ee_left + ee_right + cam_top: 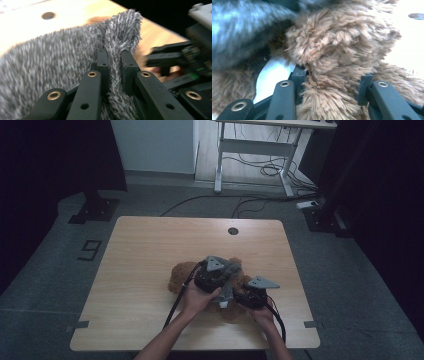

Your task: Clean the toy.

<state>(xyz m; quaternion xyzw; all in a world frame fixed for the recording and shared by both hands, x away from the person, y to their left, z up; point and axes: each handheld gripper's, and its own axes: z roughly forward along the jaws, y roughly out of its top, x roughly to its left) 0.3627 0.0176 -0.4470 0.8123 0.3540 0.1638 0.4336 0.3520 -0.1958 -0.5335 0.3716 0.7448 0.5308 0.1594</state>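
A brown plush teddy bear (182,272) lies on the wooden table (145,250), near its front middle. A grey fuzzy cloth (231,269) drapes over the bear. My left gripper (214,274) sits above the bear. In the left gripper view my left gripper (114,53) is shut on a raised fold of the grey cloth (50,62). My right gripper (252,292) is just to the right, low at the bear's side. Its jaws (332,75) are shut on a thick tuft of the bear's brown fur (337,47), and the grey cloth (242,30) blurs the upper left.
A round cable hole (233,231) sits near the table's far edge. A white tag (274,72) shows beside the bear's fur. Beyond the table, a white desk frame (255,147) and loose cables (270,170) lie on the floor. Cords trail from both grippers toward the front edge.
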